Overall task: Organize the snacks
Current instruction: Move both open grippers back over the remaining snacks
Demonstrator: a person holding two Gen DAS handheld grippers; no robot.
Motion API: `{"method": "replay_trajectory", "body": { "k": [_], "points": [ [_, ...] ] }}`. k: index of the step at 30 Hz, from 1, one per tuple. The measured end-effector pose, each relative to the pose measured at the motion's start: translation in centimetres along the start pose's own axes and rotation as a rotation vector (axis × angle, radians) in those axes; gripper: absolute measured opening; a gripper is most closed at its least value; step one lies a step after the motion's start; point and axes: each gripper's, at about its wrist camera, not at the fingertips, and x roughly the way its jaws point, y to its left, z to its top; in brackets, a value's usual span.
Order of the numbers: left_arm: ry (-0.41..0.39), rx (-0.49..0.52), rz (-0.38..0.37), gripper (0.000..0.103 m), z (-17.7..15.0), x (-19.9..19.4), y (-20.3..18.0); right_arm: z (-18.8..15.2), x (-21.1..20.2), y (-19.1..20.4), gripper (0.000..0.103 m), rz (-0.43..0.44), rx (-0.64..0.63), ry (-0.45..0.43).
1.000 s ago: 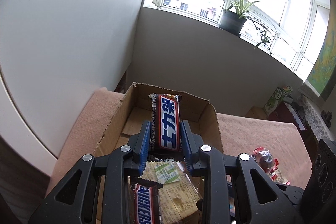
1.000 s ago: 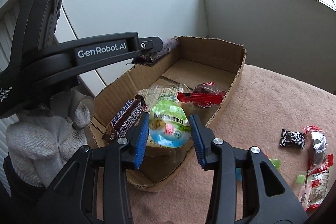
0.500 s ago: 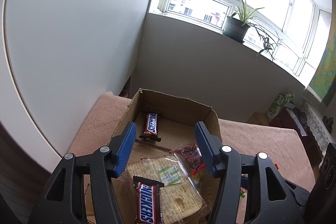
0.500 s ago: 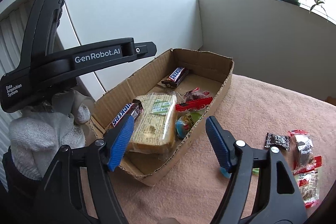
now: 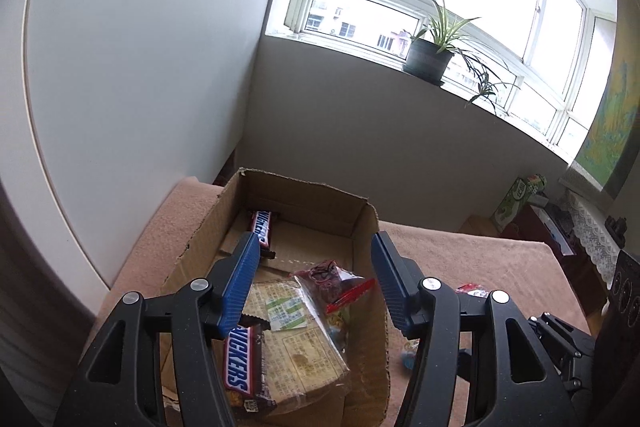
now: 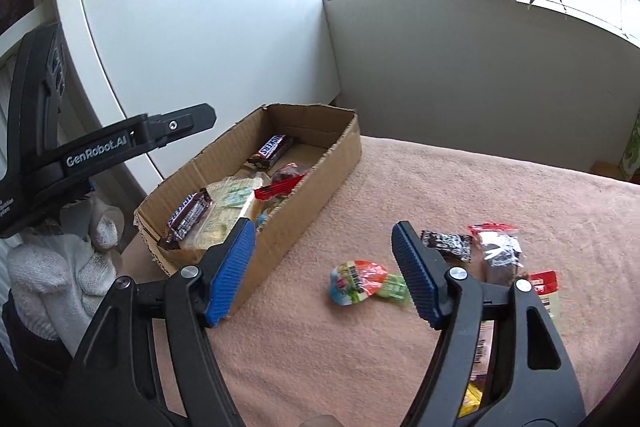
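My left gripper is open over a cardboard box, nothing between its blue pads. Inside lie a Snickers bar at the far end, a second Snickers bar near me on a wrapped yellow cake, and a red-topped packet. My right gripper is open and empty above the pink cloth, just right of the box. Loose on the cloth beyond it are a round colourful packet, a green candy, a black-and-white packet and a dark red-topped packet.
The pink cloth covers the table up to a grey wall and a white panel on the left. A white-gloved hand holds the left tool beside the box's near corner. More packets lie at the right edge. A potted plant stands on the windowsill.
The left gripper let go of a Snickers bar at the box's far end, opened and drew back. The right gripper dropped its round green packet into the box, opened and swung right over the cloth.
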Motion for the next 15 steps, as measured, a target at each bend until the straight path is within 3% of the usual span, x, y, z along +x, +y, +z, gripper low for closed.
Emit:
{"method": "replay_trajectory", "body": {
  "k": [15],
  "points": [
    [0.047,0.113,-0.093,0.057,-3.3,-0.5,-6.3,-2.3,-2.2,-8.3,0.073,-0.042,0.140,0.054]
  ]
}}
